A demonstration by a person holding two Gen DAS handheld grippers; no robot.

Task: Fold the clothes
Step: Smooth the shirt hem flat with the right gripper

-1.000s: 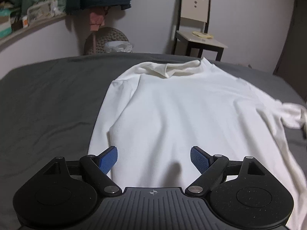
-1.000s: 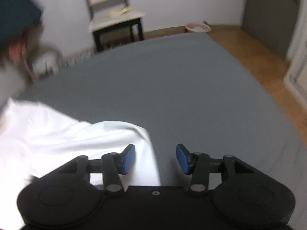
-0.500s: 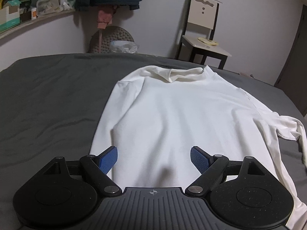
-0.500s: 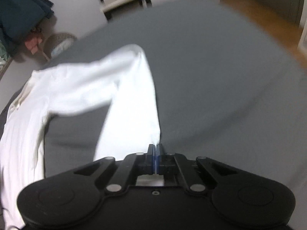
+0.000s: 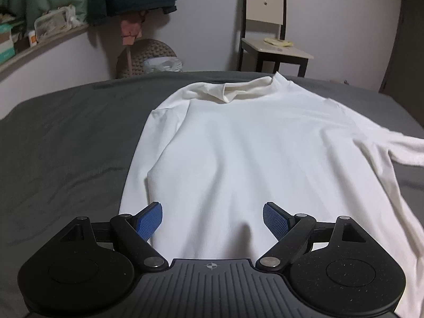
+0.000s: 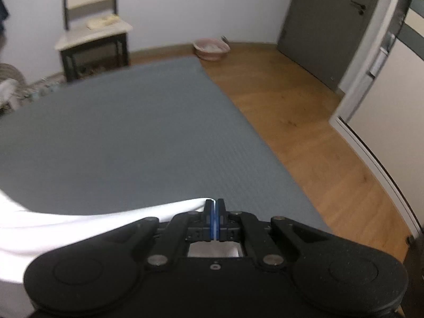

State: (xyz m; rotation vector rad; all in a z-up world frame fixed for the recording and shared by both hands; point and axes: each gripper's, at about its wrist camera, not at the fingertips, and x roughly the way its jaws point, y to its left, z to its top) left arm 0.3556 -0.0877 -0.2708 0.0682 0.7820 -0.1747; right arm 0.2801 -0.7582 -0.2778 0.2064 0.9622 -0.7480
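A white long-sleeved shirt (image 5: 251, 145) lies flat, collar far, on a grey bed (image 5: 66, 145). My left gripper (image 5: 212, 218) hovers open over the shirt's near hem, with the cloth lying under its blue pads (image 5: 149, 220) and nothing pinched between them. The shirt's right sleeve (image 5: 397, 148) stretches off the right edge of the left wrist view. In the right wrist view that sleeve (image 6: 79, 222) runs in from the left to my right gripper (image 6: 214, 206), which is shut on the sleeve's end just above the bed sheet (image 6: 132, 132).
The bed's right edge drops to a wooden floor (image 6: 304, 132) with a pink bowl (image 6: 212, 49) and a dark door (image 6: 331, 26) beyond. A chair (image 5: 273, 45) and a woven basket (image 5: 148, 58) stand past the far end. A cluttered shelf runs along the left wall.
My right gripper shut on the sleeve end and carried it out to the right; the bunched sleeve is now drawn out straight. The left gripper stayed open over the hem.
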